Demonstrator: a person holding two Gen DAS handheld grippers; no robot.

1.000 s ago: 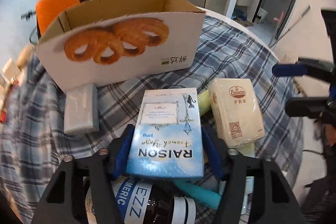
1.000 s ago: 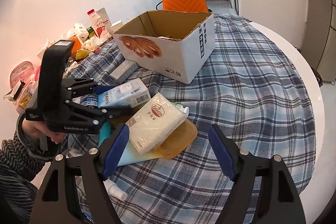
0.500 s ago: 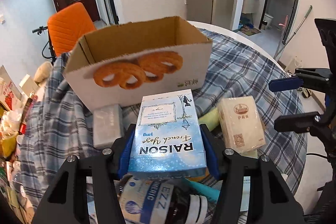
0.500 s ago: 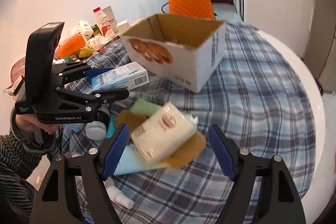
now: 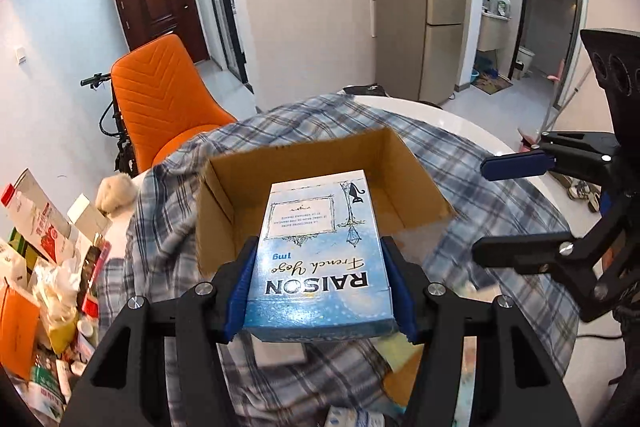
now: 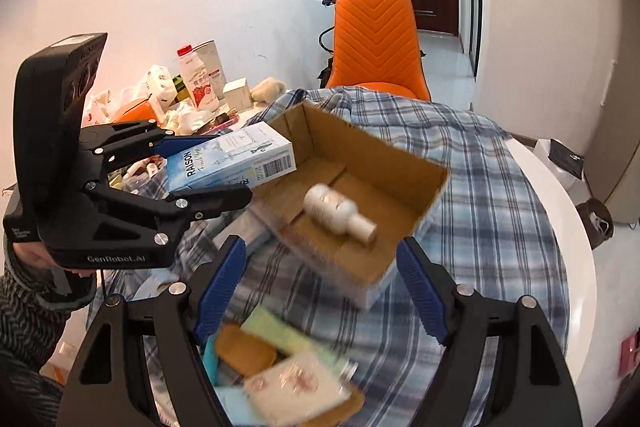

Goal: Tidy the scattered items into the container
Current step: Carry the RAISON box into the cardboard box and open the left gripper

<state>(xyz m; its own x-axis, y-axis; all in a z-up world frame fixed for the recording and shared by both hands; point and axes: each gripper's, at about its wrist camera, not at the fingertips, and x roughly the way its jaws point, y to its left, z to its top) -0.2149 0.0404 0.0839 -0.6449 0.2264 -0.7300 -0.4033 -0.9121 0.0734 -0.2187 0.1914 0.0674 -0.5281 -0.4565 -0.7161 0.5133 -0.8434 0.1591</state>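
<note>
My left gripper is shut on a blue "RAISON" carton, held in the air over the near wall of the open cardboard box. The right wrist view shows the same carton in the left gripper, at the box's left rim. A white bottle lies inside the box. My right gripper hangs open and empty above the plaid cloth, just before the box. Below it lie a blurred tissue pack, a green item and a brown pad.
An orange chair stands behind the round white table. Cartons, bottles and wrappers crowd the table's left side. A sleeve and a hand hold the left gripper. The right gripper shows at the right.
The left gripper has lifted the blue carton off the table and carried it up over the cardboard box's near wall. The right gripper has risen and moved toward the box, leaving the tissue pack below.
</note>
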